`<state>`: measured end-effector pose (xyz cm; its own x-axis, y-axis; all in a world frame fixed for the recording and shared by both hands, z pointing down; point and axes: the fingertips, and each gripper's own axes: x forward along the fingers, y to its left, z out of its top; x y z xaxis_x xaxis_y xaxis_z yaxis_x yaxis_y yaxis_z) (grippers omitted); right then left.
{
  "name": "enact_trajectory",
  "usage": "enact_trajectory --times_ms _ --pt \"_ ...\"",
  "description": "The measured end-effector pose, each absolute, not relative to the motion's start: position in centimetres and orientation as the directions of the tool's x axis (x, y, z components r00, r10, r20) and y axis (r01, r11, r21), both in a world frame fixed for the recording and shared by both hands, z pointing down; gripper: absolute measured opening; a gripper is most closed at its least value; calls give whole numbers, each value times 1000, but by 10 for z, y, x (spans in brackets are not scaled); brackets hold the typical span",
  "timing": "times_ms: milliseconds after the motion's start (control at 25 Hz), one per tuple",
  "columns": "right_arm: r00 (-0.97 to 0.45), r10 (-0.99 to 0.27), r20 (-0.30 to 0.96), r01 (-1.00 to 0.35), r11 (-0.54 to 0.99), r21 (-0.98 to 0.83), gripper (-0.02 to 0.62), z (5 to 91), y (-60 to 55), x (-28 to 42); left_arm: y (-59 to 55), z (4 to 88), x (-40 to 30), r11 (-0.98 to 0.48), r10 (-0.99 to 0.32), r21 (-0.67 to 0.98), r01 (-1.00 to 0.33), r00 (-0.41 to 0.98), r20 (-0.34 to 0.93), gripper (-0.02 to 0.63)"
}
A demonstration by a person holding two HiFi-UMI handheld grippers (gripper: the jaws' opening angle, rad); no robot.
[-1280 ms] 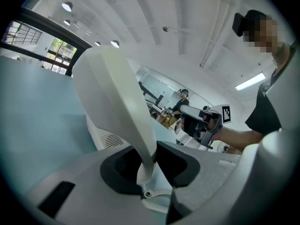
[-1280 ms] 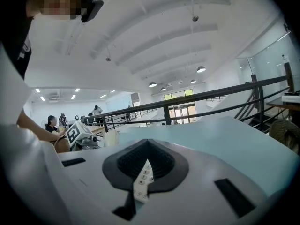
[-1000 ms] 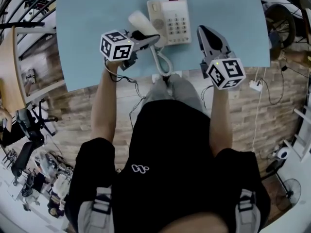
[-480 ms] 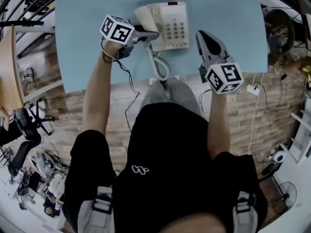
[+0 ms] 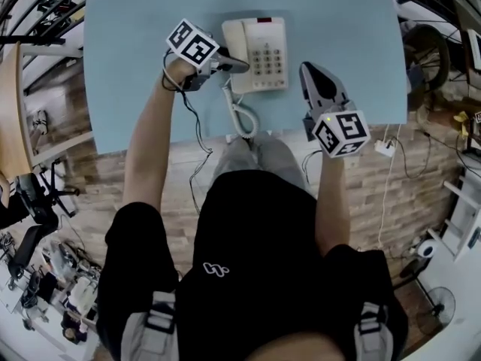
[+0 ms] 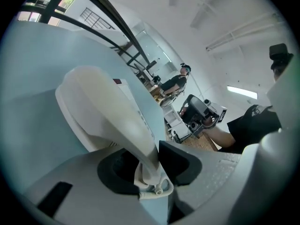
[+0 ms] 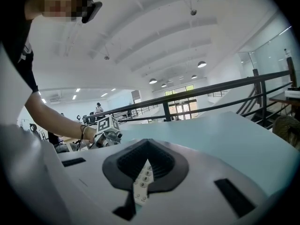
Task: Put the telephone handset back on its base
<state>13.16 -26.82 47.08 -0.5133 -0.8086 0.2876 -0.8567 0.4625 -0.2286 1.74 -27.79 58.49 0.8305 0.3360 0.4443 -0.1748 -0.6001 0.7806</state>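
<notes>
The cream telephone base (image 5: 264,55) sits on the pale blue table (image 5: 135,74), keypad up. The cream handset (image 5: 234,37) lies along the base's left side, and its coiled cord (image 5: 239,113) runs toward the table's near edge. My left gripper (image 5: 234,64) is at the handset's near end. In the left gripper view its jaws (image 6: 150,165) are opening, with the handset's narrow end (image 6: 117,116) still between them and a gap on the left pad's side. My right gripper (image 5: 308,72) hovers to the right of the base, shut and empty (image 7: 143,172).
The table's near edge (image 5: 248,132) runs just in front of my body. A wooden chair (image 5: 16,104) stands at the left, and cables and a power strip (image 5: 385,149) lie on the floor at the right. Railings and other people show far off in both gripper views.
My left gripper has carried the handset away from me and to the right, from left of the base onto its left side, and its jaws have widened. The right gripper has barely moved.
</notes>
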Motion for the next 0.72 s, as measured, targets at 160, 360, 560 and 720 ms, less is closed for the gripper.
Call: enact_trajectory --times_ms 160,360,560,720 --pt "-506 -811 293 -861 455 -227 -6 473 -270 136 -280 587 22 -589 374 792 -162 814 445 130" --pt "-499 -814 296 -865 448 -226 -6 472 -272 141 -279 589 21 -567 415 808 -157 793 446 127" --pt "-511 -808 294 -858 460 -229 -6 472 -274 136 -284 590 18 -522 401 824 -220 789 465 127" --pt "-526 -797 296 -849 476 -229 -6 473 -274 128 -285 593 22 -523 409 807 -273 751 519 134"
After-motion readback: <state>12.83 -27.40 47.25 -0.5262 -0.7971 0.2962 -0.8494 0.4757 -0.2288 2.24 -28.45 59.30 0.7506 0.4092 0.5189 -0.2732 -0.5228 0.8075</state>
